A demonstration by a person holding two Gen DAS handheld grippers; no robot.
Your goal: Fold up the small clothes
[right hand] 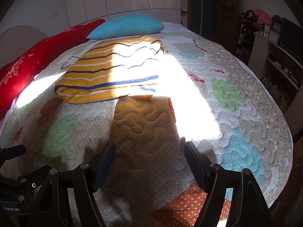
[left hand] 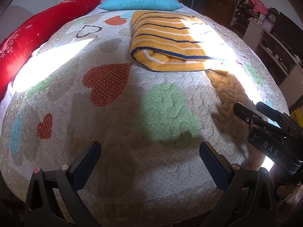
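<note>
You are holding your left hand-held gripper (left hand: 149, 153) wide open over the quilt (left hand: 161, 113) on the bed, with nothing in it. Your right hand-held gripper (right hand: 149, 153) is open and empty too, low over the quilt. Farther up the bed, well apart from both, the yellow striped sweater (left hand: 170, 43) is lying folded in a neat flat bundle, half in bright sun. It looks like the folding is done, or almost done. Behind it, a blue pillow (left hand: 142, 1) and a red pillow (left hand: 37, 34) are resting.
</note>
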